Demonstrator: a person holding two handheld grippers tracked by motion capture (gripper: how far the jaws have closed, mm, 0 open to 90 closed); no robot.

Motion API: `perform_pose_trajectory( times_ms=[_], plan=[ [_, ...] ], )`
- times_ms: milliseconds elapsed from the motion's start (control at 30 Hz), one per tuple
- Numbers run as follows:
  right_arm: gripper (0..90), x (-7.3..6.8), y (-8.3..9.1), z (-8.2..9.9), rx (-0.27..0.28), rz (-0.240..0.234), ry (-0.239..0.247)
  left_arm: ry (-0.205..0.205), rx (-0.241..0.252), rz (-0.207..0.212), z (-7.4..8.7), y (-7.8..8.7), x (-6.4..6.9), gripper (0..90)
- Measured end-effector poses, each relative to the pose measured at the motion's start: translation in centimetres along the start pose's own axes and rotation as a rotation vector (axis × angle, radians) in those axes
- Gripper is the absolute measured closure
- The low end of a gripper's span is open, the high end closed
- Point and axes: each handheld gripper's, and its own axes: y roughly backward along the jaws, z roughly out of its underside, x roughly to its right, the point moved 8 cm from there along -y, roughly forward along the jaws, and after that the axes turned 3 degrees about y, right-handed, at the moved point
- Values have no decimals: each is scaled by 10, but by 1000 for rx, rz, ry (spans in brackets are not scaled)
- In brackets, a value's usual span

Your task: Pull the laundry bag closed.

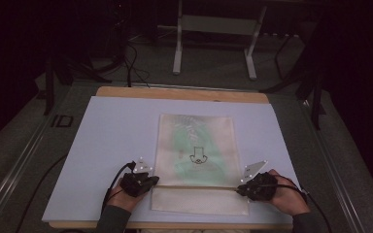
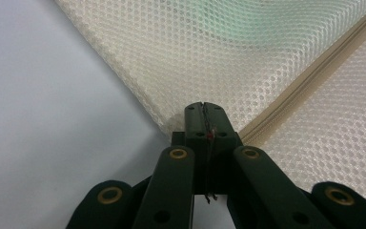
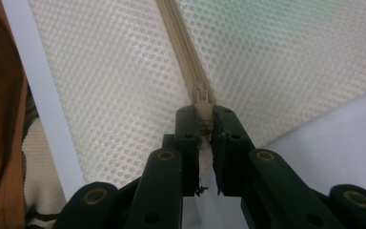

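1. High view: a mesh bag (image 1: 196,145) lies flat on the desk (image 1: 107,131); its zipper (image 1: 199,186) runs straight from the left gripper (image 1: 148,183) to the right gripper (image 1: 243,189).
2. Left gripper view: the jaws are clamped on the bag's edge beside the zipper end.
3. Right gripper view: the jaws pinch the zipper pull (image 3: 201,102); the zipper stretches directly ahead.

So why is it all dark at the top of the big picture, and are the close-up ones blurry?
High view: light falls on the white board and mesh bag, while the floor behind stays in shadow. Left gripper view: the mesh is crisp near the left gripper, softer farther off. Right gripper view: the zipper pull is sharp, the brown sleeve blurred.
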Motion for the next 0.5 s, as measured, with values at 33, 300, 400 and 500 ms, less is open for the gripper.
perform_pose_trajectory(
  times_ms=[33,300,400,500],
  plan=[
    [822,1,0,1,-4,4,-1,-1,0,0,0,0,0,893],
    [821,4,1,9,-21,10,-12,1,1,0,0,0,0,893],
    [821,4,2,9,-15,8,-20,2,0,1,0,0,0,893],
    [820,4,2,11,-22,8,-24,1,1,-1,0,0,0,893]
  ],
)
